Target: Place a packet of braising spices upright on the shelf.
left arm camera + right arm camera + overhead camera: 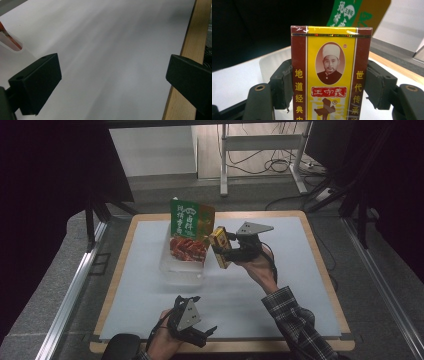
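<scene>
Beside the clear bin (pixel 182 265), right gripper (pixel 226 249) clamped on yellow box (pixel 219 247), not yet in; green packet (pixel 190 227) already inside. Left gripper (pixel 205 332) spread wide, idle near table (pixel 320 270) edge.

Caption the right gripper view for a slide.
Right claw clamps a yellow-and-maroon box upright, green packet behind.
</scene>
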